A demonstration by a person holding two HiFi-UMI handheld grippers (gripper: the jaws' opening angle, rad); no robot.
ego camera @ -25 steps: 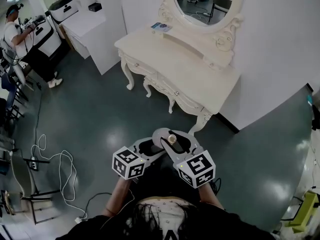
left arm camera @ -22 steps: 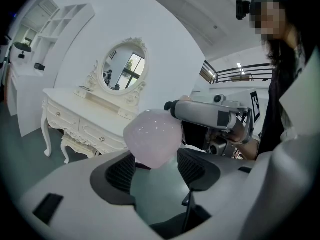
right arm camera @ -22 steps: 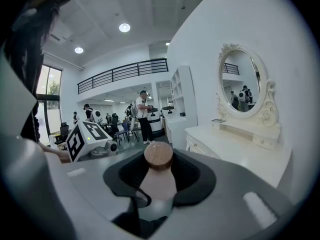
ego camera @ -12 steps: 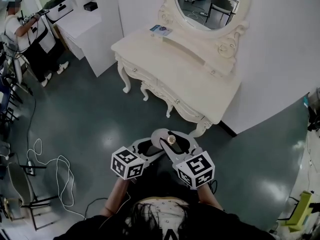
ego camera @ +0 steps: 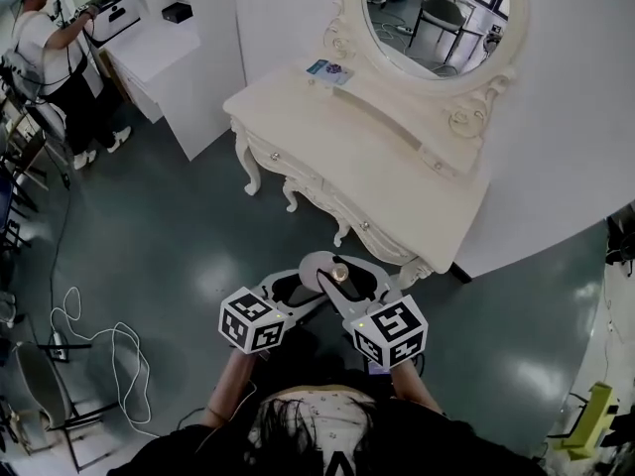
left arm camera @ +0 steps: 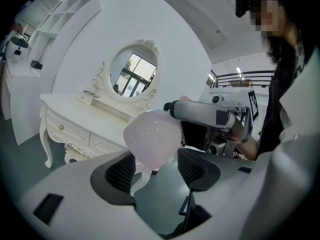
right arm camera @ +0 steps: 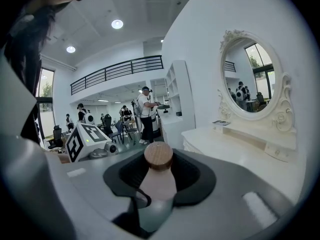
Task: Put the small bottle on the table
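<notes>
Cream-white carved dressing table (ego camera: 397,157) now lies nearer than a second ago; short of it, in mid-air, the right gripper (right arm camera: 160,173) clamps the small pale wooden-capped bottle (right arm camera: 159,181) and the left gripper (left arm camera: 155,166) clamps a pale pink rounded object (left arm camera: 152,136).

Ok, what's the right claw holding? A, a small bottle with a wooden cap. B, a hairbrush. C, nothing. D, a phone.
A: the right claw is closed on the bottle, whose round wooden cap sticks up between the jaws.
</notes>
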